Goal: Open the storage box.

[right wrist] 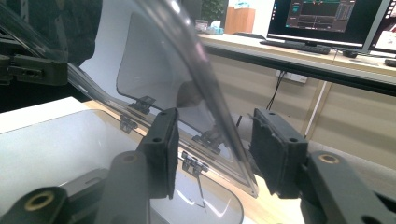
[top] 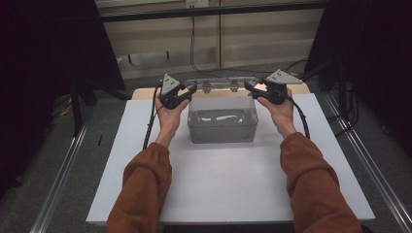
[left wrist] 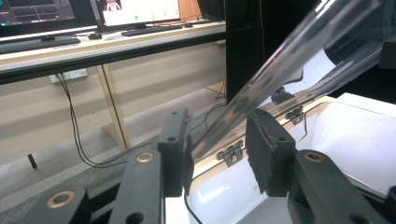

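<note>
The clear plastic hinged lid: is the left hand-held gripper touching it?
Touching. The left gripper view shows the lid edge pressed against one pad of the left hand-held gripper.

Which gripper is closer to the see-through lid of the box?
Neither: it's a tie. The left gripper has the lid's left edge between its jaws, and the right gripper has the right edge between its jaws, above the box.

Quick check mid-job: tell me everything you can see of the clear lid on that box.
The lid is clear, thin plastic with a raised rim, joined to the back edge of the clear box by small dark hinges. It is swung open, tilted up and back over the box's far side. Its edge runs between the jaws of the left gripper and the right gripper, one at each end; neither looks fully clamped.
</note>
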A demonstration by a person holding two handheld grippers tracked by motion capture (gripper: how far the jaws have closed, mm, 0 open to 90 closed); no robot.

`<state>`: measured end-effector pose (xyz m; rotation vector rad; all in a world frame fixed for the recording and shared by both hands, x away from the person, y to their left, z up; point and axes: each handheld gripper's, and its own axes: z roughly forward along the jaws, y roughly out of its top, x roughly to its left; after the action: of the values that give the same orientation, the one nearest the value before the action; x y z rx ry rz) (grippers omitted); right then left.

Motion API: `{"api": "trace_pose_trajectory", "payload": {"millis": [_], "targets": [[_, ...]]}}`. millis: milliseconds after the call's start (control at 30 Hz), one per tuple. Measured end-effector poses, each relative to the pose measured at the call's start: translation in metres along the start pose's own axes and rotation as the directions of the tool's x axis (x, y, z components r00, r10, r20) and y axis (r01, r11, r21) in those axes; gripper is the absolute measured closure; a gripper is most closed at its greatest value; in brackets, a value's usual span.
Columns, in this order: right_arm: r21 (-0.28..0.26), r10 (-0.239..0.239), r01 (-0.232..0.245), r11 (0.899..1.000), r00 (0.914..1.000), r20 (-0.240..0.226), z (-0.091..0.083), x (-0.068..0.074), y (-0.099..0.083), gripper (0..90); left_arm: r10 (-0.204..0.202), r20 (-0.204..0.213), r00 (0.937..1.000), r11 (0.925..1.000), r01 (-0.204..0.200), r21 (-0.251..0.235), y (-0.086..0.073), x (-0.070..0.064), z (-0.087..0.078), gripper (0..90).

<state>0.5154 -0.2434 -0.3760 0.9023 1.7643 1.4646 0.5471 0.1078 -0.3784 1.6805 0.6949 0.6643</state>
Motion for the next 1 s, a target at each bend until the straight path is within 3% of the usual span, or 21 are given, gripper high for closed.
{"api": "trace_pose_trajectory", "payload": {"millis": [533, 867, 1000], "targets": [[0.008, 0.015, -0.015, 1.000, 0.9998, 0.011, 0.007, -0.008, -0.009, 58.7, -0.007, 0.004, 1.0000, 1.0000, 0.007, -0.004, -0.001, 0.005, 0.006, 61.8], [0.008, 0.032, -0.032, 0.999, 0.9994, 0.014, 0.014, -0.013, -0.012, 62.5, -0.043, 0.002, 0.9991, 0.9990, 0.043, -0.009, -0.006, 0.010, 0.014, 62.9], [0.008, 0.044, -0.044, 0.999, 0.9990, 0.009, 0.018, -0.014, -0.012, 61.5, -0.021, 0.007, 0.9998, 0.9998, 0.021, 0.007, -0.003, 0.012, 0.014, 64.0]]}}
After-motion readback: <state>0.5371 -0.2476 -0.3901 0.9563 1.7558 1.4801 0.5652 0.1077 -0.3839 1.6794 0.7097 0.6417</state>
